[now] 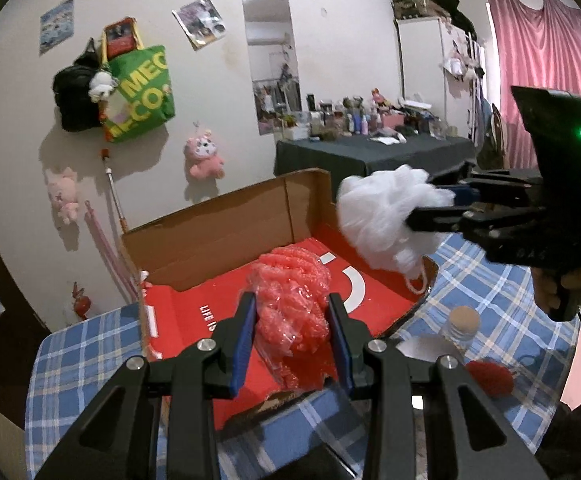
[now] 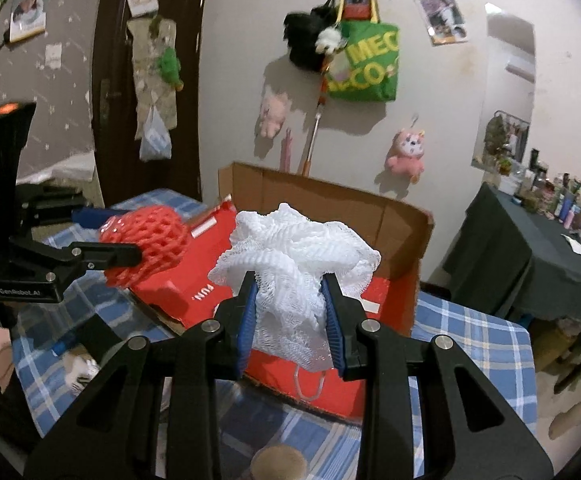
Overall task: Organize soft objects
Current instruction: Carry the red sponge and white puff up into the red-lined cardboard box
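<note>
Red mesh puff [image 1: 290, 300] sits pinched in the left gripper [image 1: 292, 336]; white mesh puff [image 2: 294, 276] is clamped by the right gripper [image 2: 290, 320], both above the open box [image 1: 226, 236].

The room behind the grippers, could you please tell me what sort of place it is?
Most likely a lived-in bedroom: plush toys hang on the wall, a pink curtain covers the window, and a dark-clothed table holds bottles and figurines.

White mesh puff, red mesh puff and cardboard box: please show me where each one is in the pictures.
white mesh puff [image 2: 294, 256], right wrist view, its bunched middle.
red mesh puff [image 1: 294, 300], left wrist view, its centre between the pads.
cardboard box [image 1: 226, 236], left wrist view, its brown back wall.
</note>
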`<state>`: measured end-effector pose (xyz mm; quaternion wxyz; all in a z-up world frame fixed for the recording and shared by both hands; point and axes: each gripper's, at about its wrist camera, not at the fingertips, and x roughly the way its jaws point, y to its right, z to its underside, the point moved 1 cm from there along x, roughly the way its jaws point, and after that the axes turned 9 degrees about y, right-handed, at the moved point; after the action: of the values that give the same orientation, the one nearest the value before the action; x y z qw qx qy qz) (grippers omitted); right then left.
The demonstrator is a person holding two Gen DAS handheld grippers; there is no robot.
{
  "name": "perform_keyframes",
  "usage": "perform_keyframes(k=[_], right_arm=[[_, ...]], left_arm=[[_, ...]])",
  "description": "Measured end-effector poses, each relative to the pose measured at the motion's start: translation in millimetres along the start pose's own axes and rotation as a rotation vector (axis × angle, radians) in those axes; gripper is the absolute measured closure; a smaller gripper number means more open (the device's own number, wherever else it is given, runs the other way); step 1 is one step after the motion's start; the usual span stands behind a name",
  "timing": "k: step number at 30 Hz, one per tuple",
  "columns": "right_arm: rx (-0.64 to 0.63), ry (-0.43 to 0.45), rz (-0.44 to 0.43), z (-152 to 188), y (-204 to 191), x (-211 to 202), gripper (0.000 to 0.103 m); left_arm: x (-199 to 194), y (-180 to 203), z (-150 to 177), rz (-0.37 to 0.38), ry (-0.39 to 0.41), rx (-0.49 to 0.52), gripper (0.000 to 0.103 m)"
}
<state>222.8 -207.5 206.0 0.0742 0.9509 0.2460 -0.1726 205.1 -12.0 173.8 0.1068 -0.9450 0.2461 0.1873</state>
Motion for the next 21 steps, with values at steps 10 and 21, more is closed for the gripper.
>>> perform_keyframes(k=[10, 21], right_arm=[[0.002, -0.205, -0.043, 3, 15, 88, 0.074], [0.114, -0.426, 0.042, 8, 44, 196, 0.074]], left_arm=[[85, -18, -3, 0.026, -0.184, -0.029, 0.066], [185, -60, 8, -0.047, -0.354, -0.139, 0.066]])
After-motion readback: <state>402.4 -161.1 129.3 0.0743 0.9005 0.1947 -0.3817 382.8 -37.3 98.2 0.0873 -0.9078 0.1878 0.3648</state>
